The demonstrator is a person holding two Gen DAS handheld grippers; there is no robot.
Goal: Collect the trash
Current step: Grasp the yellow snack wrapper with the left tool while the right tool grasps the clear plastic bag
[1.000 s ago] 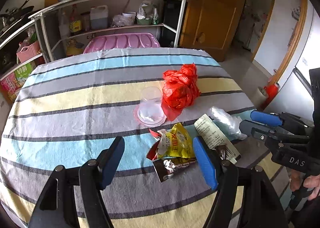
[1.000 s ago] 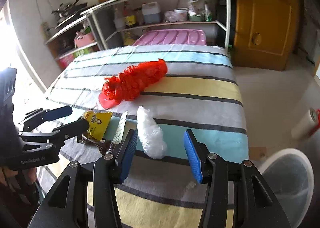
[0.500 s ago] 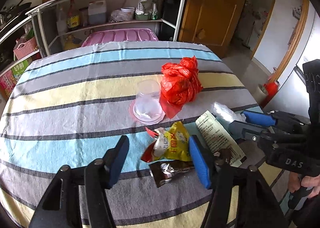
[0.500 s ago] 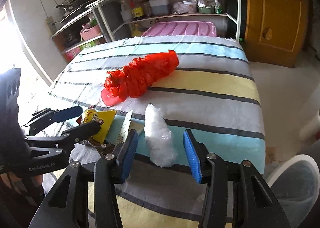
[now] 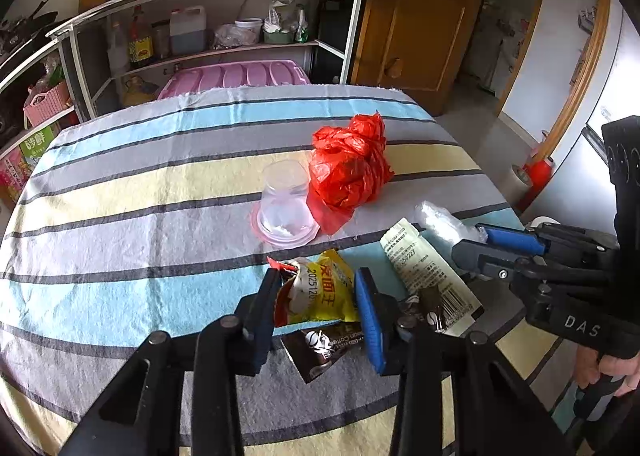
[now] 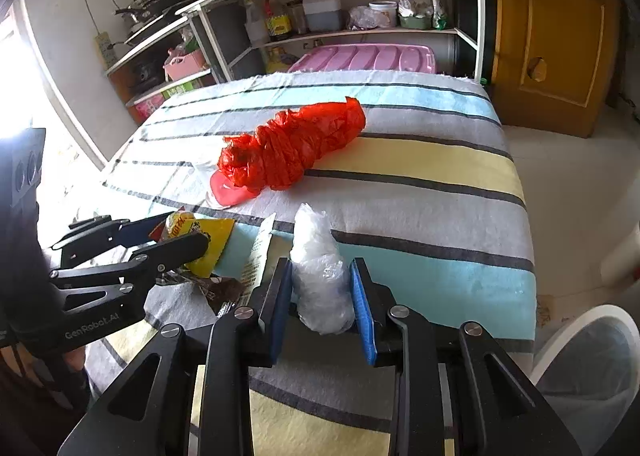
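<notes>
Left gripper (image 5: 316, 292): jaws have just been closing, pads now pressed on both sides of the yellow wrapper (image 5: 326, 290) on the striped cloth (image 5: 120, 216). A brown packet (image 5: 326, 348) lies just beneath it; a white wrapper (image 5: 428, 276) lies just right of the jaws. Ahead stand a clear cup (image 5: 286, 206) and a red bag (image 5: 348, 172), touching.

Right gripper (image 6: 320, 288): jaws have just been closing, pads now clamped on the clear bag (image 6: 320, 272). A white bin (image 6: 592, 356) stands low to its right, off the cloth
</notes>
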